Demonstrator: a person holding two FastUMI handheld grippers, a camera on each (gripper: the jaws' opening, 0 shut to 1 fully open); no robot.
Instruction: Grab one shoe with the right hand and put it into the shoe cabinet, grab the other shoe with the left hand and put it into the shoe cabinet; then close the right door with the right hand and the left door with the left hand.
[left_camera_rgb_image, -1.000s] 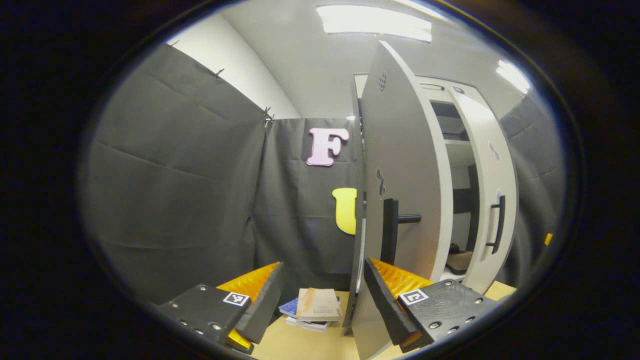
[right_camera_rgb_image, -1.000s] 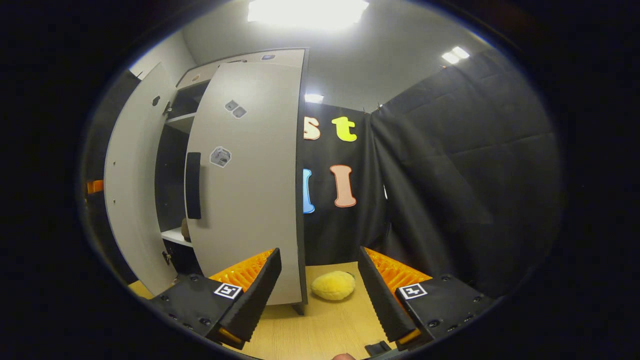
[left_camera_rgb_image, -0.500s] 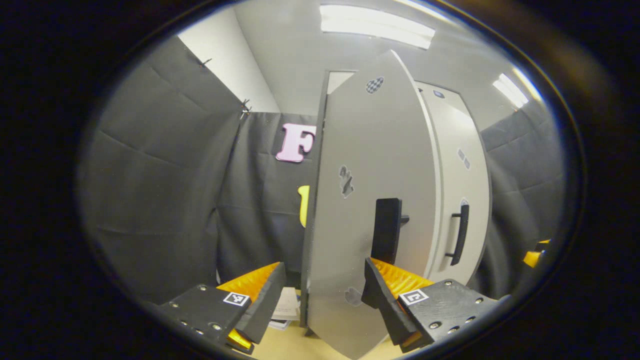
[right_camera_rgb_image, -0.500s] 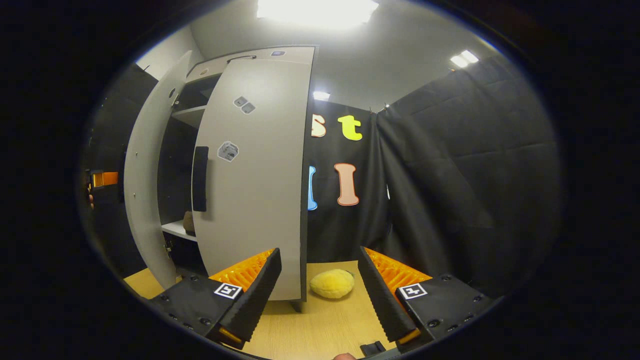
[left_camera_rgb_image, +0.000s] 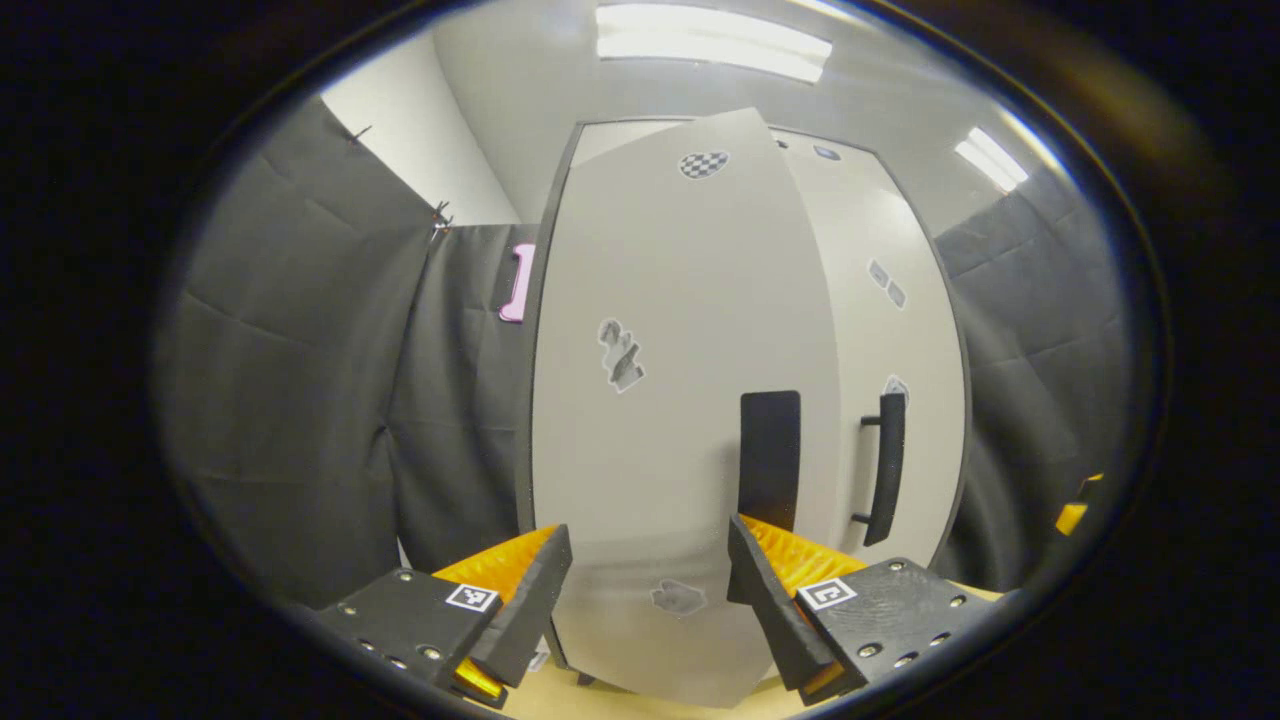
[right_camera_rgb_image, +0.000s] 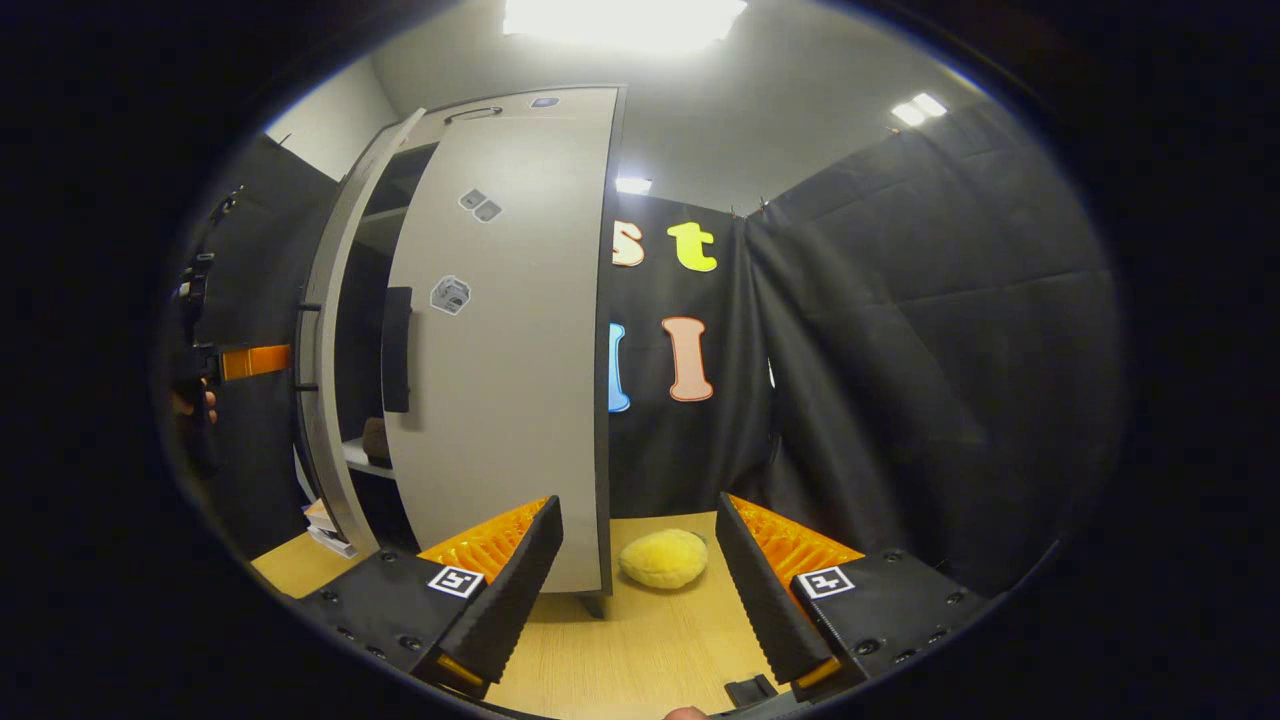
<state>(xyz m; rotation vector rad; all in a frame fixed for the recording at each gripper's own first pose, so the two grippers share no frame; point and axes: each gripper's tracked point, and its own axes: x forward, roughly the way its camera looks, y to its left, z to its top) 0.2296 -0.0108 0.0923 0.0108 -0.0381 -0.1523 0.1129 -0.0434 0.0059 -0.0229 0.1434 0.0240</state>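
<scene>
In the left gripper view the grey shoe cabinet stands close ahead. Its left door with a black handle faces me, almost flush with the right door. My left gripper is open and empty right before the left door's lower part. In the right gripper view the right door lies shut, and the left door stands ajar, edge-on. A brown shoe shows on a shelf through the gap. My right gripper hangs open and empty over the wooden floor.
A yellow plush lump lies on the floor by the cabinet's right corner. Some books sit low beside the left door. A hand holds the left gripper outside that door. Black cloth walls close in on both sides.
The left door has swung from wide open to nearly shut, with my left gripper following it. The gap into the cabinet has narrowed. My right gripper has barely moved.
</scene>
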